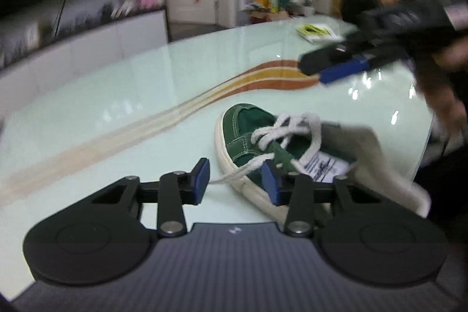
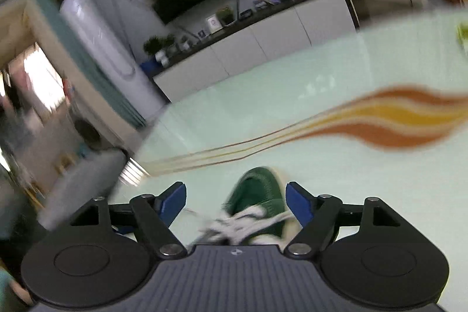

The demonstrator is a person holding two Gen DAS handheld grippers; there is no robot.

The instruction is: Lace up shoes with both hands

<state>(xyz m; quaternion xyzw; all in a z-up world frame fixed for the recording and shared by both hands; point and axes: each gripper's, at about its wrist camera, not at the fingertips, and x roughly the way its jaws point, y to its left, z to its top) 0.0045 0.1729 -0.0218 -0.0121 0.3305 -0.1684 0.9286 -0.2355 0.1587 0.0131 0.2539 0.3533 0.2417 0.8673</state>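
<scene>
Left wrist: left gripper (image 1: 235, 183) gaping wide, a white lace (image 1: 242, 170) running btwn its pads; green suede shoe (image 1: 254, 133) lying on pale glass table (image 1: 117, 95); right gripper (image 1: 314, 72) hovering, state unclear.
Right wrist: gripper (image 2: 235, 205) standing wide apart over shoe (image 2: 257, 192).

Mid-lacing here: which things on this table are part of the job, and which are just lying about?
Job: green shoe; white lace; left tongs, open beside the lace; right tongs, open above the shoe.

Lying about: yellow-green booklet at the far side of the table.
</scene>
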